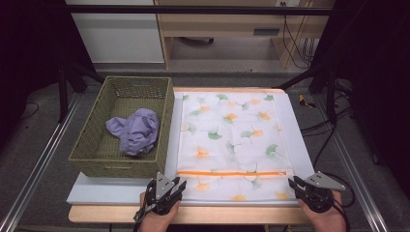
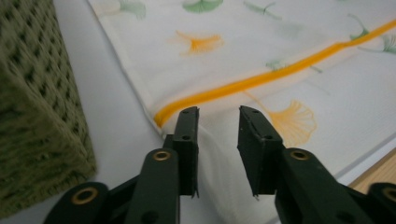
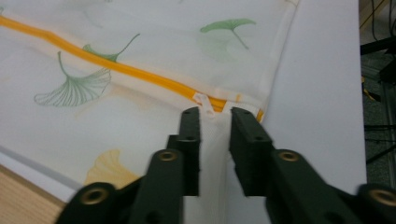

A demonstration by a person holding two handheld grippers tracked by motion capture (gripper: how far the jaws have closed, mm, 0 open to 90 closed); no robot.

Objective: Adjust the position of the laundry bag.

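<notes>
- Lying flat on a pale grey tabletop (image 1: 121, 191) with a wooden front edge is a white zippered fabric cover printed with green and orange ginkgo leaves (image 1: 232, 140); grey floor and light wooden furniture lie beyond.
- A green woven basket (image 1: 96, 162) stands just left of it, holding a crumpled lilac cloth (image 1: 135, 130).
- The left gripper (image 1: 176, 187) sits at the cover's near left corner, jaws apart over the fabric, not pinching it.
- The right gripper (image 1: 295, 183) sits at the near right corner, jaws apart beside the orange zipper (image 3: 140, 74).
</notes>
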